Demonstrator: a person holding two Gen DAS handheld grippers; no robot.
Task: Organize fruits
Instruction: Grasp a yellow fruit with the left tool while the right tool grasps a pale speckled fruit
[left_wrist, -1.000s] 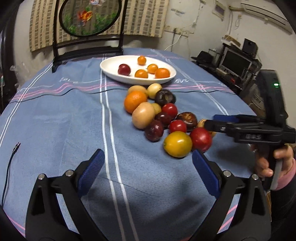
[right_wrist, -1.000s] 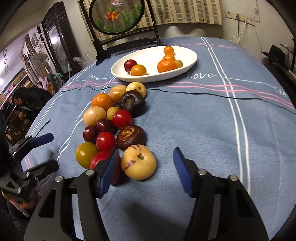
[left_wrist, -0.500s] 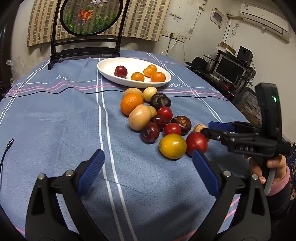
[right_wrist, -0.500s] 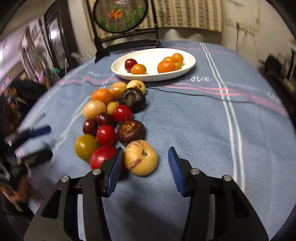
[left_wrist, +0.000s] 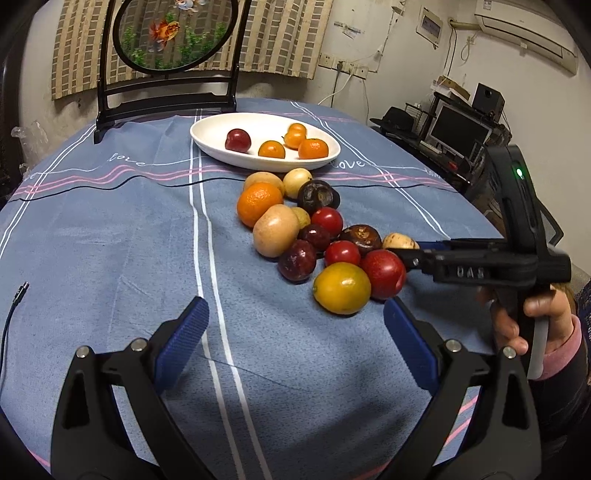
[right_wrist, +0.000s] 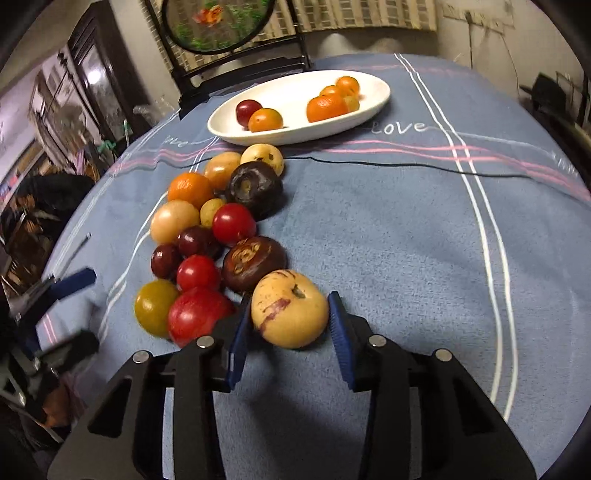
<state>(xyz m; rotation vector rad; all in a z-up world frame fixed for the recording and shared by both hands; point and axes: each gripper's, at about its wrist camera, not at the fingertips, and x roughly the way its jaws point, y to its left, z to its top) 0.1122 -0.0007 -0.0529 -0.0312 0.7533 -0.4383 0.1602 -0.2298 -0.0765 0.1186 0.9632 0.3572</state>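
The right tongs (right_wrist: 288, 332) are being closed around the pale streaked fruit (right_wrist: 290, 308) at the near end of the pile on the surface (right_wrist: 406, 240); contact is not yet being shown. Next, a lift toward the white dish (right_wrist: 369, 107) is being called for. The left tongs (left_wrist: 295, 343) are being held wide, empty.

The right gripper (right_wrist: 290, 325) is advanced around the pale yellow streaked fruit (right_wrist: 290, 308); its jaws, wide a second ago, are closing on it.
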